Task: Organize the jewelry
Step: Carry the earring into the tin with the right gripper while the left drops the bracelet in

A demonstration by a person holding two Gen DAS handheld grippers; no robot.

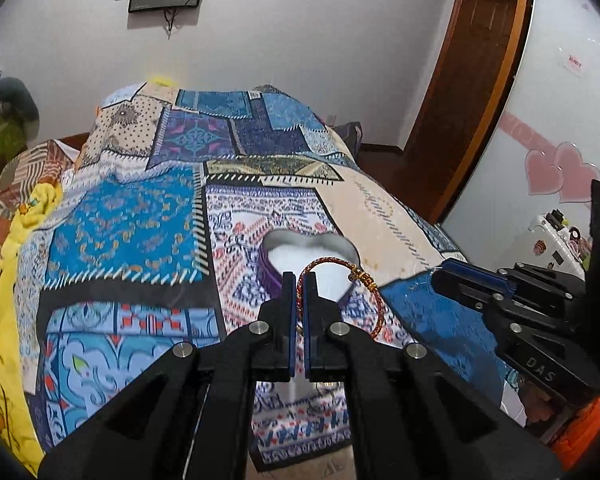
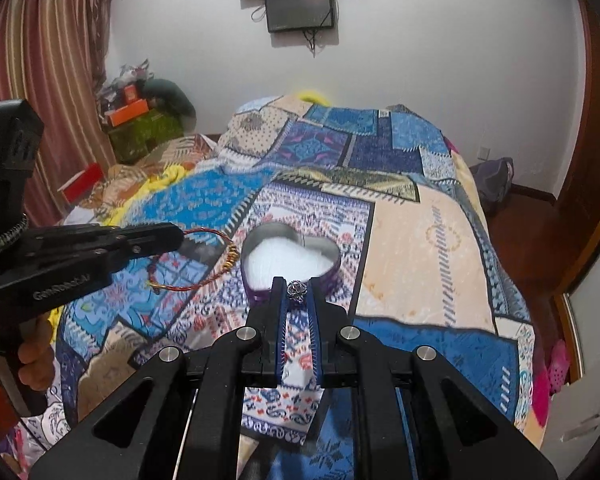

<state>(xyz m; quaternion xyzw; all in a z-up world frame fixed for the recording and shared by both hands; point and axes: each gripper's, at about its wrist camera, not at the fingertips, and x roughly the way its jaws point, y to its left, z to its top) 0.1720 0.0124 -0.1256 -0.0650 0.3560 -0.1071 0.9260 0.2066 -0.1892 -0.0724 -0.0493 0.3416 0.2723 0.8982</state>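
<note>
A heart-shaped purple jewelry box with a white lining lies open on the patchwork bedspread; it also shows in the right wrist view. My left gripper is shut on a red braided bracelet with gold beads and holds it just in front of the box; the bracelet also shows in the right wrist view, left of the box. My right gripper is shut on a small silver ornate ring at the box's near edge. The right gripper shows in the left wrist view.
The patchwork bedspread covers the whole bed. Yellow and striped bedding is bunched at the left. A wooden door and a wall with pink hearts stand to the right. Boxes are piled by the curtain.
</note>
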